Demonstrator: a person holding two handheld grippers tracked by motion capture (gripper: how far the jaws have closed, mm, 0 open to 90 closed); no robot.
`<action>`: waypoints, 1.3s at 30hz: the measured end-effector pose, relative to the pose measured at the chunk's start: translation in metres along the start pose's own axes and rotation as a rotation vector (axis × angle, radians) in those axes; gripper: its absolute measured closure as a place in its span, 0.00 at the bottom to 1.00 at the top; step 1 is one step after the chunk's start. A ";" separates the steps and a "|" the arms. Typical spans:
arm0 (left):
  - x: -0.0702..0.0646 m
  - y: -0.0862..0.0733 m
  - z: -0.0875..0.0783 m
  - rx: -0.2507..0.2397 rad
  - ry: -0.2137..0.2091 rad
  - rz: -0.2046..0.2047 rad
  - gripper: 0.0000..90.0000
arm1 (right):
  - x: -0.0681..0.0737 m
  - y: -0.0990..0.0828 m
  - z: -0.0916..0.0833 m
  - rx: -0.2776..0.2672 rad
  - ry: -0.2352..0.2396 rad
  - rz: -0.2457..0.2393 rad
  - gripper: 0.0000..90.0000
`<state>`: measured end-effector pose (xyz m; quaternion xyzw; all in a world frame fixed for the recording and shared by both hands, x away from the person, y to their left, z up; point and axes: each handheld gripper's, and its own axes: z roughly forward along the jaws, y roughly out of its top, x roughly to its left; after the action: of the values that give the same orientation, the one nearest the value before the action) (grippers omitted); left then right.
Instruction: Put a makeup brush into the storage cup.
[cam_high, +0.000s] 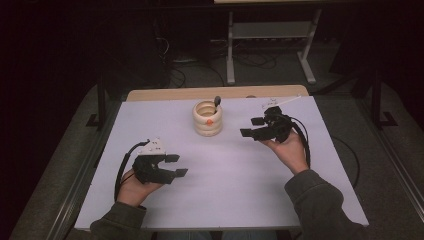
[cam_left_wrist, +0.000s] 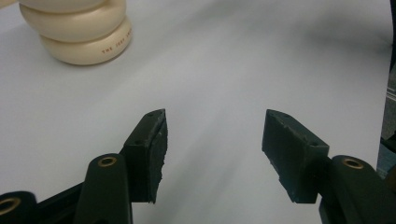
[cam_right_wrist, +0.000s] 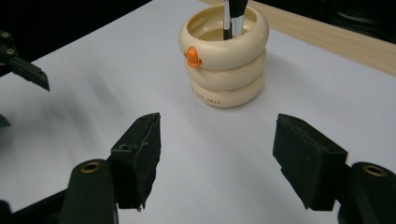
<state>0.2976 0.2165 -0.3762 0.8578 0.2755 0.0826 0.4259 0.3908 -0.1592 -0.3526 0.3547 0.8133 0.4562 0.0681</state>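
The cream ringed ceramic holder (cam_high: 208, 119) with a small orange knob stands on the white table (cam_high: 225, 175), well ahead of my right gripper (cam_right_wrist: 217, 156) and apart from my left gripper (cam_left_wrist: 212, 154); both jaws are spread, nothing between them; the writing on its lowest ring is too small to read.

Cream ringed holder (cam_right_wrist: 224, 56), fingers (cam_right_wrist: 137, 154) apart, empty

holder (cam_high: 208, 119): cream, stacked rings, orange beak-like knob
desk (cam_high: 225, 170): white top, pale wood far edge
jaws: black, brass-coloured pivots
sleeves (cam_high: 320, 200): dark grey-green
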 end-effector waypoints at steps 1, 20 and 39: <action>0.000 0.000 0.000 0.000 0.001 -0.002 0.44 | 0.001 -0.002 -0.001 -0.001 0.002 0.002 0.34; 0.001 -0.001 0.001 0.010 0.013 -0.003 0.39 | 0.001 -0.027 -0.014 -0.016 0.011 0.013 0.29; -0.001 -0.004 -0.001 -0.013 0.038 -0.023 0.33 | 0.011 -0.053 -0.033 -0.067 0.022 0.014 0.28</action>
<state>0.2949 0.2185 -0.3790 0.8501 0.2927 0.0960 0.4272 0.3407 -0.1925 -0.3735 0.3528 0.7958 0.4874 0.0680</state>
